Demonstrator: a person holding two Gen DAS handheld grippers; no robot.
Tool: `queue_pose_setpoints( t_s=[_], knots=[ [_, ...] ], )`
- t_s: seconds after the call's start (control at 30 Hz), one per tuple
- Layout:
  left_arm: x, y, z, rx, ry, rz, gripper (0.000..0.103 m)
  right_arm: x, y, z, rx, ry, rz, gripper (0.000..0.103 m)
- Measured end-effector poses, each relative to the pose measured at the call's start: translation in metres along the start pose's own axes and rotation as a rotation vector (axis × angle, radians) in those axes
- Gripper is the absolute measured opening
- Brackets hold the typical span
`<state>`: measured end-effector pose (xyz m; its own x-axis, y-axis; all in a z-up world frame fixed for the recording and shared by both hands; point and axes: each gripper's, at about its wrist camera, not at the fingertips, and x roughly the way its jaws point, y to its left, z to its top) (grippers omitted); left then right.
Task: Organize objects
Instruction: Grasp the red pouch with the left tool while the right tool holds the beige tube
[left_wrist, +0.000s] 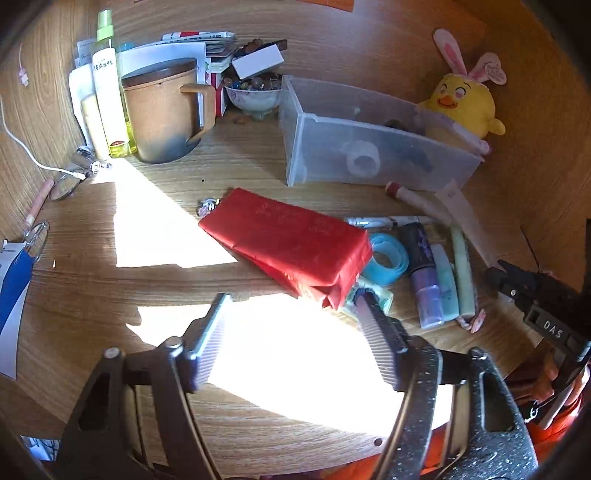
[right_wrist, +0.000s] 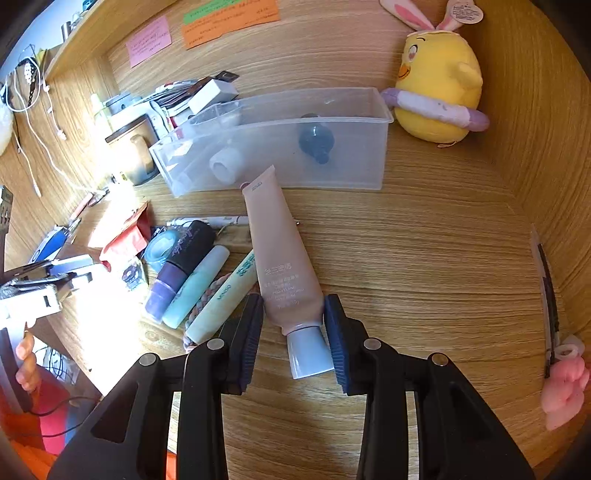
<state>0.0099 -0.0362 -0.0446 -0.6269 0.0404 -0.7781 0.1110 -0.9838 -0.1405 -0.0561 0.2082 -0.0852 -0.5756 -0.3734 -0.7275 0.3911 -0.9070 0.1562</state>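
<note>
Currently the pink tube (right_wrist: 281, 251) is clamped near its cap between the right gripper (right_wrist: 293, 336) pads, lying on the desk (right_wrist: 424, 258) before the clear bin (right_wrist: 273, 147); the left gripper (left_wrist: 291, 332) is held open, empty.

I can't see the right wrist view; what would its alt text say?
The right gripper straddles a pink tube lying on a wooden desk. Behind it stand a clear plastic bin and a yellow plush chick.
</note>
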Motion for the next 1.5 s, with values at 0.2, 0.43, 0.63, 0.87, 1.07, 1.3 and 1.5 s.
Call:
queue_pose_setpoints(
  t_s=[0.2,0.43,0.63,0.87,1.07,1.3,1.5],
  knots=[
    [0.012,-0.018,0.030,-0.051,-0.023,0.011,0.101,-0.003,-0.004,0.002,0.013,-0.020,0.012,0.031],
    [0.048,-0.019,0.033,-0.108,0.040,0.103,0.101,-0.008,-0.003,0.002,0.005,-0.038,0.030,0.031],
    [0.030,0.010,0.015,-0.163,0.037,0.095,0.085,-0.014,-0.002,0.008,-0.008,-0.064,0.035,0.031],
    [0.008,0.028,-0.001,-0.130,0.034,0.149,0.078,-0.017,0.005,0.015,-0.024,-0.093,0.036,0.031],
    [0.019,0.031,0.006,-0.158,0.032,0.133,0.080,-0.023,0.010,0.027,-0.033,-0.127,0.034,0.031],
    [0.022,0.027,0.009,-0.114,-0.007,0.183,0.056,-0.029,0.009,0.045,-0.029,-0.168,0.035,0.031],
    [0.003,0.034,0.007,-0.110,-0.069,0.204,0.056,-0.023,0.001,0.060,-0.012,-0.177,0.019,0.031]
  ],
)
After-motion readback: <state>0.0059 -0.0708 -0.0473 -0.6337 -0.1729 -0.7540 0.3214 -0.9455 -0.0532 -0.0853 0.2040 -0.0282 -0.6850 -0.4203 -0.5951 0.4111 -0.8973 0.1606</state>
